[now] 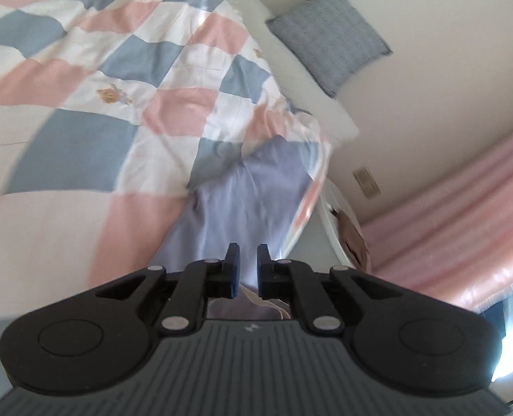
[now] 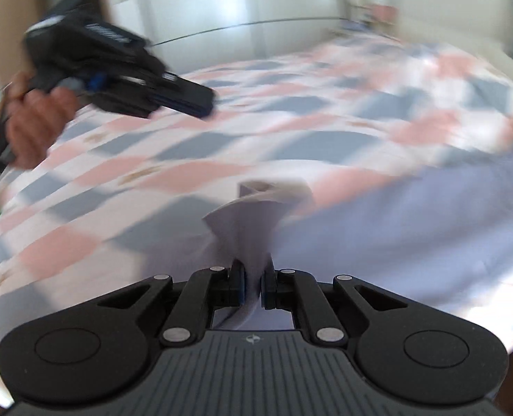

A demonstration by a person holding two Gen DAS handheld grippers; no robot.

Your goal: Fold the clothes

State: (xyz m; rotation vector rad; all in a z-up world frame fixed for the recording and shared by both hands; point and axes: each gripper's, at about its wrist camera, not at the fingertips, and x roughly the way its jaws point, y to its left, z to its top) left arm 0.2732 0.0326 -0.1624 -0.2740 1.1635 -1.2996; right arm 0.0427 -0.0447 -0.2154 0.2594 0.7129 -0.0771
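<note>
Both grippers, left (image 1: 246, 265) and right (image 2: 253, 286), are pinching the lilac garment (image 2: 412, 215) draped limp over the checked quilt (image 1: 83, 69), its light, soft cloth gripping best at edges.

You have one lavender garment (image 1: 253, 187) and one checked quilt (image 1: 93, 69) on one bed (image 1: 301, 79). Count one grey cushion (image 1: 329, 38), one pink curtain (image 1: 464, 215), one wall switch plate (image 1: 367, 182), two grippers, left gripper (image 1: 248, 263) and right gripper (image 2: 253, 280).
</note>
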